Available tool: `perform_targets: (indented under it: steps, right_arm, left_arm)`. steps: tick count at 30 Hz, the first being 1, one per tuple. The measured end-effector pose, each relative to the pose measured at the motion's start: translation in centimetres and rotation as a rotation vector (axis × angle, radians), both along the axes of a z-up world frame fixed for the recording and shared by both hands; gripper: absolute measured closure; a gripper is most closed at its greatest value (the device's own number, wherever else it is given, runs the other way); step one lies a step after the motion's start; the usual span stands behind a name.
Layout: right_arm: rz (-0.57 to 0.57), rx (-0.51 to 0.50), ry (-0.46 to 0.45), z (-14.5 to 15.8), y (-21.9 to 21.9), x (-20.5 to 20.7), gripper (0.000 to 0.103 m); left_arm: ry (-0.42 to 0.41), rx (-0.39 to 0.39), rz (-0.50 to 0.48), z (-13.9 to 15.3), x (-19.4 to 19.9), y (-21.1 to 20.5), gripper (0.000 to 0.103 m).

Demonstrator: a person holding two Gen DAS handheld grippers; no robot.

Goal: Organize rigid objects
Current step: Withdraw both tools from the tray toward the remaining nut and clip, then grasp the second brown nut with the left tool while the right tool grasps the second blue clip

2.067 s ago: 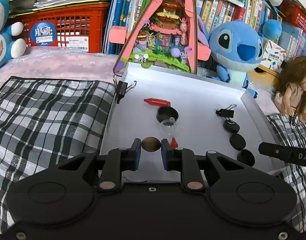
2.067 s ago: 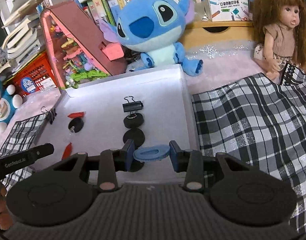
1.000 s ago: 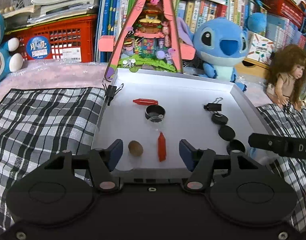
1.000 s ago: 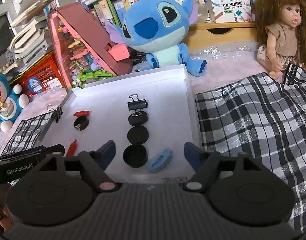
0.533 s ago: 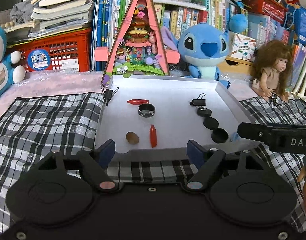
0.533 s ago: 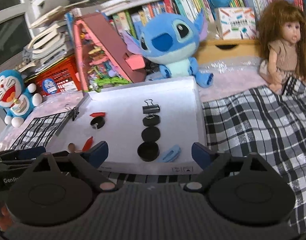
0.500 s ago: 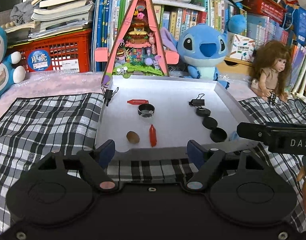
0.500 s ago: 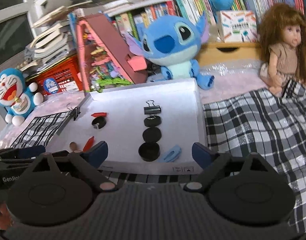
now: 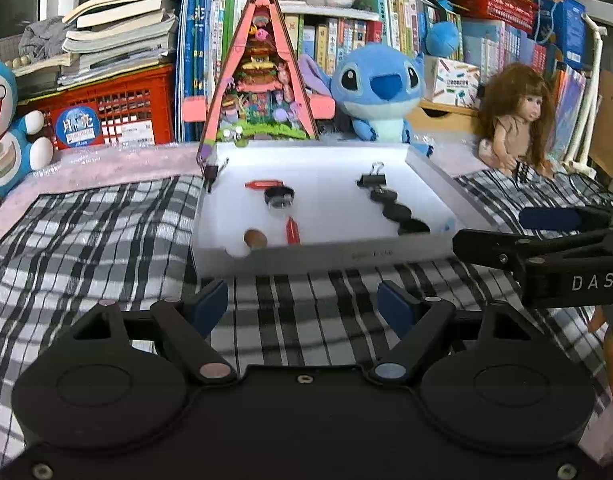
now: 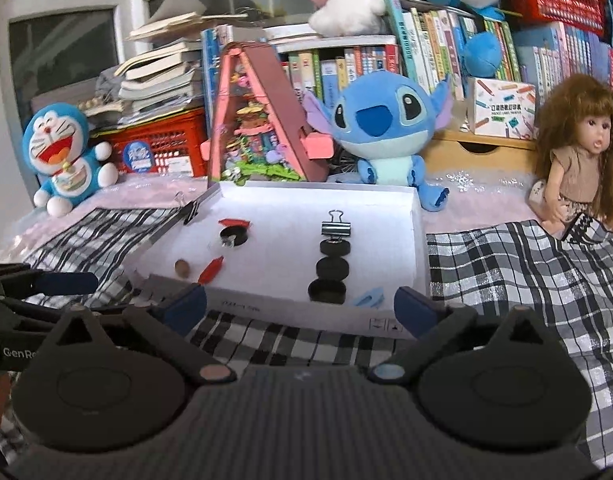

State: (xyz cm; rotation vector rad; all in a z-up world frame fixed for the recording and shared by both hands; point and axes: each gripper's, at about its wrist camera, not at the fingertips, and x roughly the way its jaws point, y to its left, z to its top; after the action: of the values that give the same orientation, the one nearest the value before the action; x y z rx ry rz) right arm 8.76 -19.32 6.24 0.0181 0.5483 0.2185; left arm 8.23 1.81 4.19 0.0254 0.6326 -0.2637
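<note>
Right wrist view: both hand-held grippers, left (image 9: 302,304) and right (image 10: 300,306), jaws just widened, empty; white tray (image 10: 306,322) lies ahead; blue clip (image 10: 368,297) nearer right.

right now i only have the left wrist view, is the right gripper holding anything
Observer: No. In the right wrist view the right gripper is open. Its jaws have just been opening, and nothing is between them.
Operator: ok where's the blue clip, it's a blur here
Observer: The blue clip lies flat in the near right corner of the tray, beside the nearest black cap.
Operator: cap open side up?
Observer: Yes, it shows a hollow.
</note>
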Motion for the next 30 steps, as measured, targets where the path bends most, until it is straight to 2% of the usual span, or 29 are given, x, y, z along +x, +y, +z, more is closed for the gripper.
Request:
perform_targets:
  steps: [5,11,19,21,22,30]
  right_arm:
    - [0.026,-0.039,0.000,-0.9,0.5,-1.3,0.000]
    - [0.048,-0.079,-0.014,-1.9,0.9,-2.8,0.000]
    - [0.076,-0.185,-0.076,-2.3,1.1,-4.8,0.000]
    - [0.079,-0.186,-0.079,-2.3,1.1,-5.0,0.000]
    - [0.080,-0.184,-0.079,-2.3,1.1,-5.1,0.000]
    - [0.101,-0.176,-0.061,-3.3,1.6,-5.6,0.000]
  left_arm:
    - [0.010,0.008,-0.010,-1.0,-1.3,0.2,0.023]
    - [0.061,-0.008,-0.060,-2.7,-3.2,0.4,0.035]
    - [0.068,-0.002,-0.074,-4.2,-3.8,-0.3,0.067]
    - [0.064,0.012,-0.057,-4.3,-3.6,-0.5,0.089]
    - [0.063,0.022,-0.046,-4.3,-3.5,-0.6,0.092]
    - [0.051,0.009,-0.021,-4.1,-3.6,0.2,0.096]
